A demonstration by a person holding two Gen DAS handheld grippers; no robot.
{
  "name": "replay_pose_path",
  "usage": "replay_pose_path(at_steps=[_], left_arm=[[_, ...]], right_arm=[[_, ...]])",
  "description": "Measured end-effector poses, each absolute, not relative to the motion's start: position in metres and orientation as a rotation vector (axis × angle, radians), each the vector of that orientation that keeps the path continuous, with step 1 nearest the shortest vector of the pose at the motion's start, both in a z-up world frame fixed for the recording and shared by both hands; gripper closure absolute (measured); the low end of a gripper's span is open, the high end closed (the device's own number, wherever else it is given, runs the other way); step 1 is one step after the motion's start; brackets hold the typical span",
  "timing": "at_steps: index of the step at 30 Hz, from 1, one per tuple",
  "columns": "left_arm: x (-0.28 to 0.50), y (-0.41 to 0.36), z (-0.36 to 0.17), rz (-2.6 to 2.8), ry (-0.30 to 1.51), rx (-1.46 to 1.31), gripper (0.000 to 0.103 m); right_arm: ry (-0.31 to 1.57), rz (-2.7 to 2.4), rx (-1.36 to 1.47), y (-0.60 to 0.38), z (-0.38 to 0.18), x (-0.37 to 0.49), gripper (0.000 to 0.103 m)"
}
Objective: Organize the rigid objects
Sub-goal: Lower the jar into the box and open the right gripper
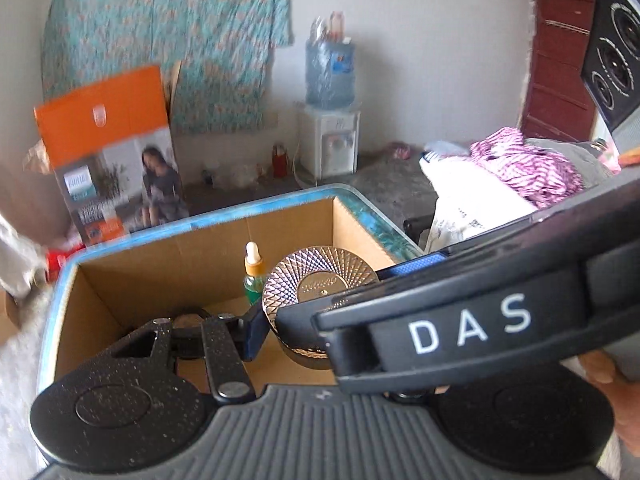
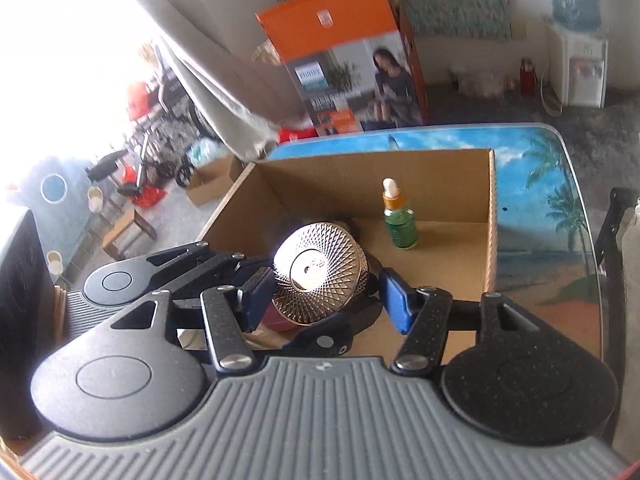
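A round jar with a gold patterned lid (image 1: 320, 284) (image 2: 318, 268) hangs tilted over an open cardboard box (image 1: 200, 248) (image 2: 492, 216). My left gripper (image 1: 332, 300) is shut on the jar; its right finger is hidden behind the right gripper's body (image 1: 472, 324). In the right wrist view the left gripper's fingers (image 2: 256, 280) hold the jar from the left. My right gripper (image 2: 326, 298) is open, its blue pads either side of the jar and apart from it. A green dropper bottle (image 1: 253, 276) (image 2: 400, 220) stands upright inside the box.
The box sits on a glass table with a beach picture (image 2: 560, 208) (image 1: 376, 224). An orange appliance carton (image 2: 352, 60) (image 1: 112, 152) stands behind the table. A water dispenser (image 1: 330, 120) stands at the wall, clothes (image 1: 520, 164) lie to the right.
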State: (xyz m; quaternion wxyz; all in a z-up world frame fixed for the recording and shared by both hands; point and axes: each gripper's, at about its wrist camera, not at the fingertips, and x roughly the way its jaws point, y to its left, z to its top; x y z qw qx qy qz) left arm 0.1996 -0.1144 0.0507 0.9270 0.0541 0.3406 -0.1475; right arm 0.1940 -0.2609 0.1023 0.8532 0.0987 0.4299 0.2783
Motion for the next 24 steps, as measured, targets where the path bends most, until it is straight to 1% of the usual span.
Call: replay_pose_path(at_steps=[5,12,21,23,24], left_arm=[[0.245,-0.110,0.026,-0.289,0.804,0.037,0.046],[0.275,-0.107,0.001,-0.263,0.916,-0.023,0.046],[0.287,-0.096,-0.015,-0.264,1.003,-0.151,0.044],[0.286,-0.092,-0.013,-0.264,0.991,-0.181,0.042],[0.286,-0.092,-0.012,-0.258,0.990,-0.182,0.039]], right_arm=[[1.011,0.581,0.191,-0.261,0.082,0.252,0.046],[1.128,0.585,0.154,-0.247,0.049,0.300,0.049],[1.121,0.590,0.011,-0.221,0.041,0.311,0.053],[1.117,0.598,0.020,-0.222,0.041,0.312,0.053],[1.113,0.598,0.021,-0.222,0.042,0.311,0.053]])
